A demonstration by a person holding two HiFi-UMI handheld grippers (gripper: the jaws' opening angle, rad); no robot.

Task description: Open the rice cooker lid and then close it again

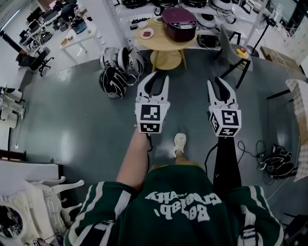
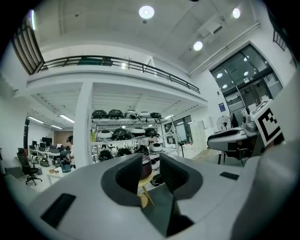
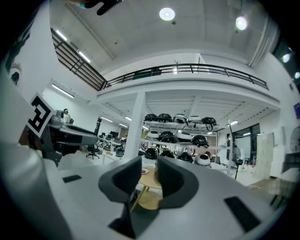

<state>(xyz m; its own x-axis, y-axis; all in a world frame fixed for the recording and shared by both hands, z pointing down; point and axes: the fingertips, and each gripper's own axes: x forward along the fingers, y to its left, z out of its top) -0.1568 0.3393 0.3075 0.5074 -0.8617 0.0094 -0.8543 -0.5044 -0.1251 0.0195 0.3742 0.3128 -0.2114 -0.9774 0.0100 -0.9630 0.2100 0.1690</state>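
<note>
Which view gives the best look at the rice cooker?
Head view: the whole rice cooker sits closed on the round table. The left gripper view shows only a sliver between its jaws; the right gripper view shows just the table.

This is a large open lab or testing hall with an office corner, not a home. The ceiling is high, with round lamps (image 2: 146, 11). A mezzanine with a dark railing (image 2: 117, 63) crosses the far side, and tall glass panes (image 2: 248, 84) fill the right wall. Under the mezzanine, metal shelves (image 2: 123, 136) hold rows of rounded black and white appliances (image 2: 115, 114), rice cookers by their look. A round wooden desk (image 1: 166, 42) on the grey polished floor (image 1: 82, 125) carries one rice cooker (image 1: 179, 23). At far left stand white work desks (image 1: 77, 38) and office chairs (image 2: 29, 169). Loose cables (image 1: 276, 161) lie on the floor at near right.
</note>
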